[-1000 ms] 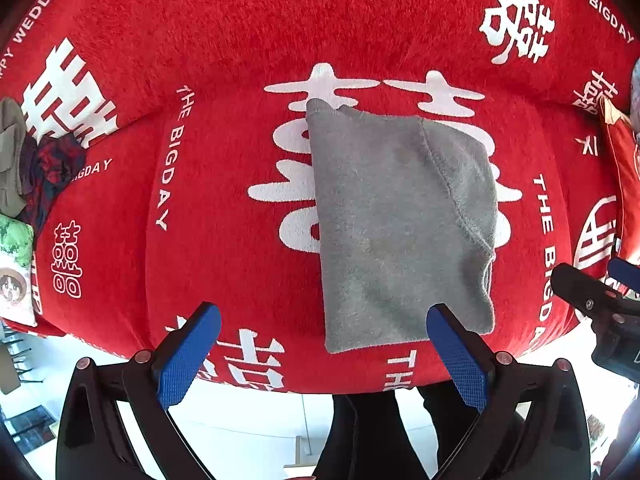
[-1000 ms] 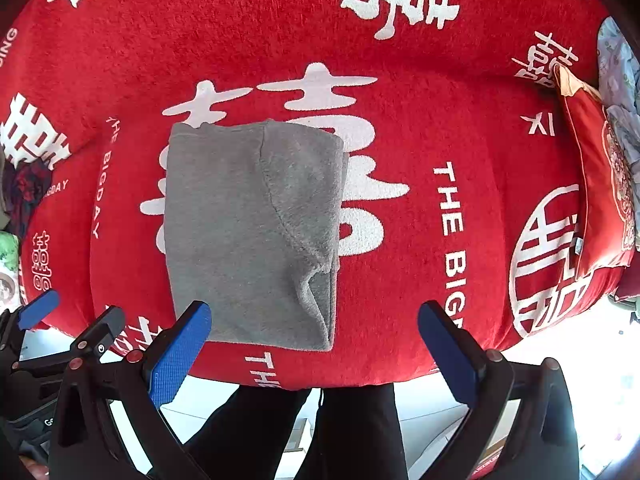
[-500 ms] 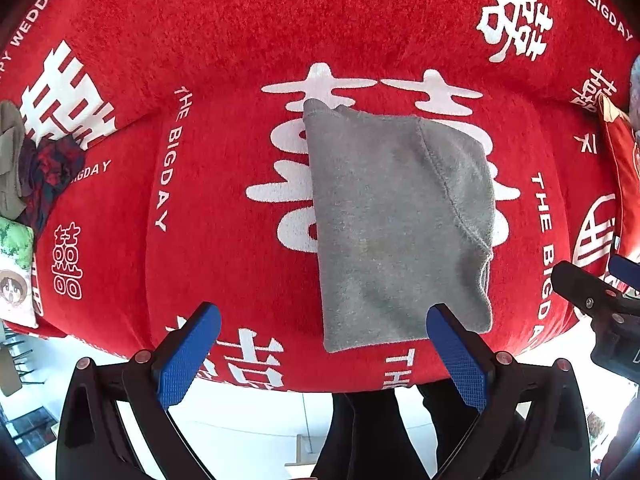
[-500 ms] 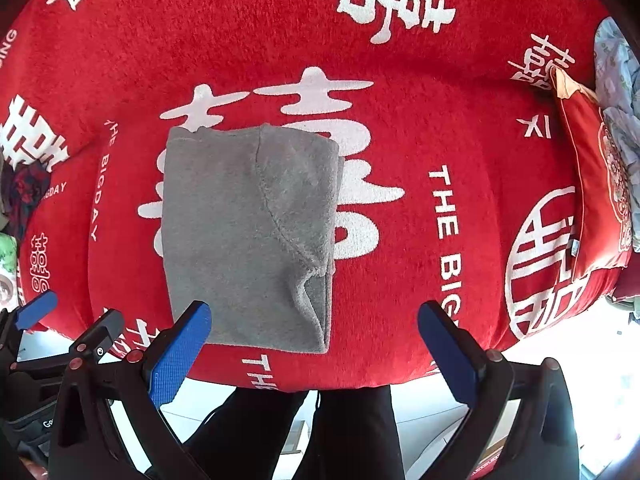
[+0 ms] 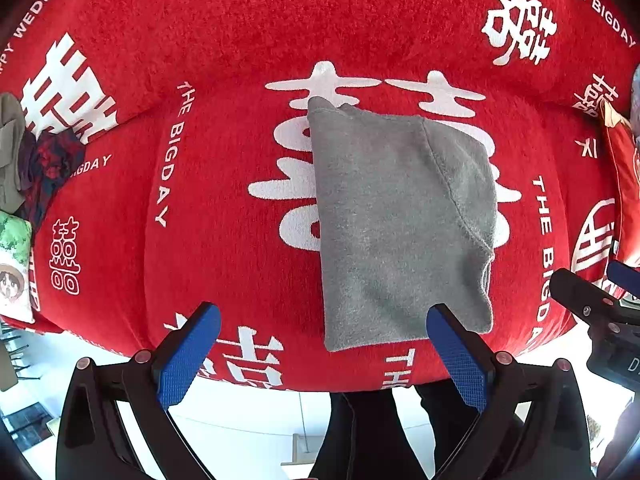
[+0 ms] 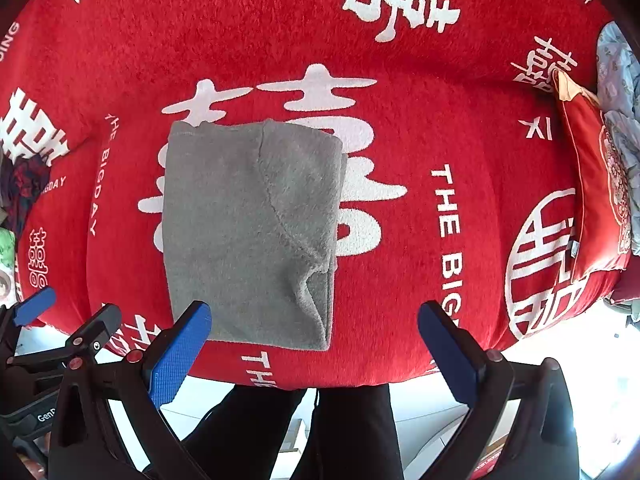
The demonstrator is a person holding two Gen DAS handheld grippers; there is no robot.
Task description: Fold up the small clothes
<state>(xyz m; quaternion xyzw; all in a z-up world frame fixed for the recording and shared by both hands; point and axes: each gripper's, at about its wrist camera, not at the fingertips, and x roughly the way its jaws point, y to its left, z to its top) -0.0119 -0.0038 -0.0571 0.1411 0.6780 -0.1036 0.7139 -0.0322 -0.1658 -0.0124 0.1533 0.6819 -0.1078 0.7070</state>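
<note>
Both grippers, left (image 5: 322, 346) and right (image 6: 314, 340), gape wide over the folded grey cloth (image 6: 250, 232); dark clothes pile (image 5: 38, 172) at nine o'clock, cushion (image 6: 592, 188) at three.

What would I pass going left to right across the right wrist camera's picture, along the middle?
Dark patterned cloth at the left edge → folded grey garment on the red blanket → white "THE BIGDAY" lettering → white round emblem → red cushion → pale blue fabric.
</note>
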